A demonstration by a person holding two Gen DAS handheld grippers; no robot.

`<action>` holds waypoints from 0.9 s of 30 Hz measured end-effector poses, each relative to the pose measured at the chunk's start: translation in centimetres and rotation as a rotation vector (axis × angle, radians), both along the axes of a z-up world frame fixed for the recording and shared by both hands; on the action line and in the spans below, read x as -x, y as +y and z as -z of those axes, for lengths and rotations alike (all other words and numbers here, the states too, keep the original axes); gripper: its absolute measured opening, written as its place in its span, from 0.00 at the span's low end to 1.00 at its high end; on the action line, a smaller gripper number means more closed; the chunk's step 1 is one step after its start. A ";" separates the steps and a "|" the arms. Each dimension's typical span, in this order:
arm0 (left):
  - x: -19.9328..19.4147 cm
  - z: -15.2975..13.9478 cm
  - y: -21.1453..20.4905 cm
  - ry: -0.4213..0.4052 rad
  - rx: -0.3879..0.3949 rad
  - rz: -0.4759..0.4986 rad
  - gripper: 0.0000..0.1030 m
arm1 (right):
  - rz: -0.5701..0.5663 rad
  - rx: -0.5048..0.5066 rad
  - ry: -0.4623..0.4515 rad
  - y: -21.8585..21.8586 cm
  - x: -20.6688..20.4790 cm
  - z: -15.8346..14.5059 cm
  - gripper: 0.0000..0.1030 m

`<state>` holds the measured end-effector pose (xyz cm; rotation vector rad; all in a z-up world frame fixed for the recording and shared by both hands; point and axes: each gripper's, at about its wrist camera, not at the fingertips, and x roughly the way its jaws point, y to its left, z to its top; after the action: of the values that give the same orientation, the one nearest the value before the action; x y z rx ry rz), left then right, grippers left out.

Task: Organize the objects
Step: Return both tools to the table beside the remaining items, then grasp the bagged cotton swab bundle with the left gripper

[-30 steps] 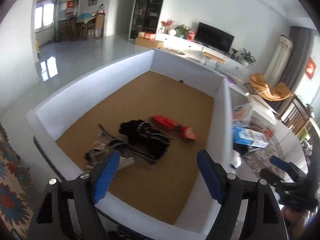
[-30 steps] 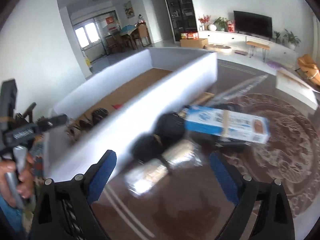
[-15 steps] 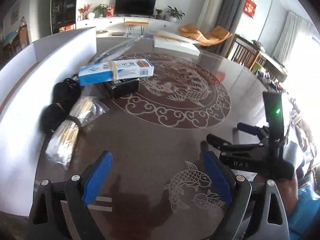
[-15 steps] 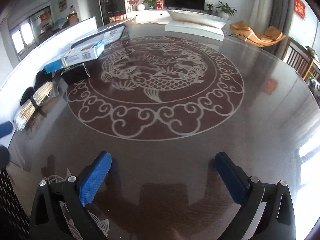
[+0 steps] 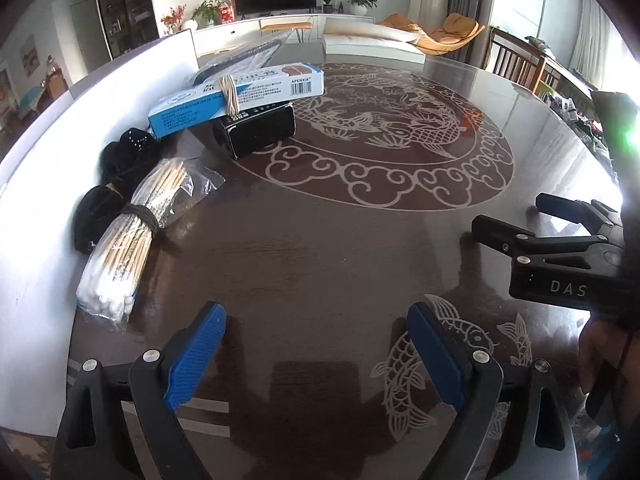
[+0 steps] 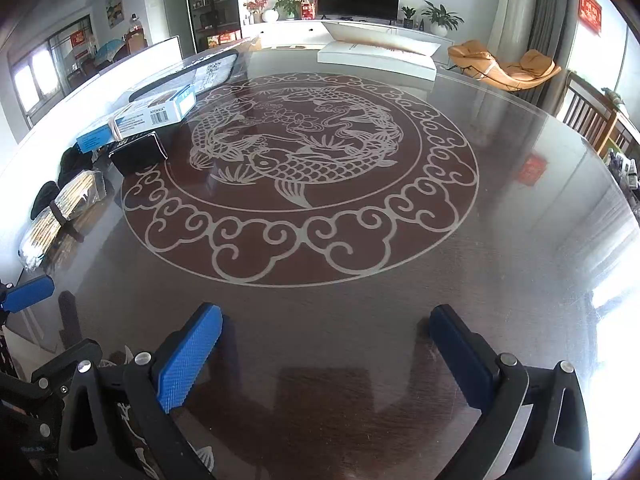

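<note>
A clear bag of cotton swabs point(image 5: 128, 236), tied round its middle, lies at the table's left beside black hair ties point(image 5: 98, 216). Behind them a blue-and-white box point(image 5: 236, 94) rests on a black box point(image 5: 256, 130). They also show in the right wrist view: the bag point(image 6: 60, 212), the blue box point(image 6: 140, 118), the black box point(image 6: 138, 152). My left gripper point(image 5: 316, 344) is open and empty, low over the table near its front edge. My right gripper point(image 6: 326, 348) is open and empty, also seen from the side point(image 5: 516, 224).
A white-walled bin point(image 5: 48, 152) runs along the table's left side. The dark round table point(image 6: 320, 248) has a pale fish pattern. A long clear-wrapped dark package point(image 5: 244, 58) and a flat white box point(image 6: 376, 56) lie at the far side.
Both grippers have swung away from the white bin and come down low over the table. The left wrist view has closed in on the objects at the left. Both stay open and empty.
</note>
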<state>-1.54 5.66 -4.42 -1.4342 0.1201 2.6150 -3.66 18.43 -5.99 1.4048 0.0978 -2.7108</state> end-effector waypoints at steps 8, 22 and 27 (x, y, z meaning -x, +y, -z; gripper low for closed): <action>0.4 -0.5 -1.0 0.046 0.025 -0.058 0.90 | 0.001 0.000 0.000 -0.1 0.1 0.0 1.00; 5.2 -0.5 -5.9 0.090 0.141 -0.279 0.90 | 0.001 0.000 0.000 -0.1 0.1 0.1 1.00; 3.7 -0.1 -3.8 0.067 0.113 -0.156 0.73 | 0.003 0.000 0.000 0.0 0.1 0.0 1.00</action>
<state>-5.21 1.85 -4.28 -1.4453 0.1731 2.8251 -3.77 18.41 -6.02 1.4061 0.0965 -2.7132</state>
